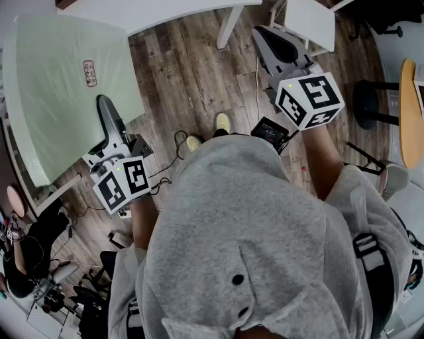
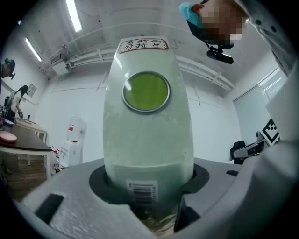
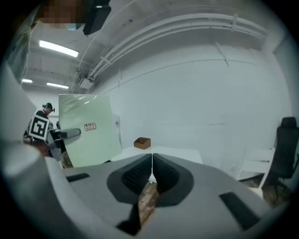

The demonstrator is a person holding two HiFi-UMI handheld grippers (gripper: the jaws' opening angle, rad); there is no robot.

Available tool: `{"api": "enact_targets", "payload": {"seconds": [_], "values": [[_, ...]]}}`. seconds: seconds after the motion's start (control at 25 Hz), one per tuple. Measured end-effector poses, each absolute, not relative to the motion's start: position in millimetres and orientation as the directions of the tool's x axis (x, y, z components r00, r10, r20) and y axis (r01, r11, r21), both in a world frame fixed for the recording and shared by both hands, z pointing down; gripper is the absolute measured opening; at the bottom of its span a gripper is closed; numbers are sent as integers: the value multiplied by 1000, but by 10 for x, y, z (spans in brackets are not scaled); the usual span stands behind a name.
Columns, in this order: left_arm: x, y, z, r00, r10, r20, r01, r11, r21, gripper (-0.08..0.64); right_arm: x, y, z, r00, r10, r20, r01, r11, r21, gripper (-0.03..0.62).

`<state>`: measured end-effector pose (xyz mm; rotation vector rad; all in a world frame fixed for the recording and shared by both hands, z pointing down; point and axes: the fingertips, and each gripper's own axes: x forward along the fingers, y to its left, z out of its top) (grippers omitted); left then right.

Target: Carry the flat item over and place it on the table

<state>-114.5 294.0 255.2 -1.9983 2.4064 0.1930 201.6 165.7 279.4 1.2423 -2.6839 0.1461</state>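
The flat item is a large pale green board [image 1: 66,93] with a small red-edged label, held up over the wooden floor at the left of the head view. My left gripper [image 1: 109,126] is shut on its lower edge. In the left gripper view the board [image 2: 147,140] rises from between the jaws, with a barcode sticker low down and a green disc higher up. My right gripper [image 1: 281,46] is shut and holds nothing; its pads [image 3: 140,175] meet. The right gripper view also shows the board [image 3: 88,133] at the left.
A white table [image 1: 165,10] with a white leg [image 1: 228,26] stands ahead; a brown box [image 3: 142,143] sits on the table [image 3: 173,151]. A white chair [image 1: 311,23], a black stool [image 1: 371,99] and a round wooden table [image 1: 409,112] are to the right. Cables [image 1: 165,179] lie on the floor.
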Motion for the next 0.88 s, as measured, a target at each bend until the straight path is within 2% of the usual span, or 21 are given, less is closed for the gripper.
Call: {"api": "enact_targets", "payload": {"seconds": [0.24, 0.88], "values": [[-1046, 3008, 2442, -183, -978, -98, -981, 176, 82, 270, 2304, 1629, 2531, -662, -709, 244, -711, 696, 96, 28], [-597, 2874, 2409, -198, -976, -86, -980, 196, 37, 270, 2440, 1766, 3022, -677, -711, 192, -733, 674, -92, 28]]}}
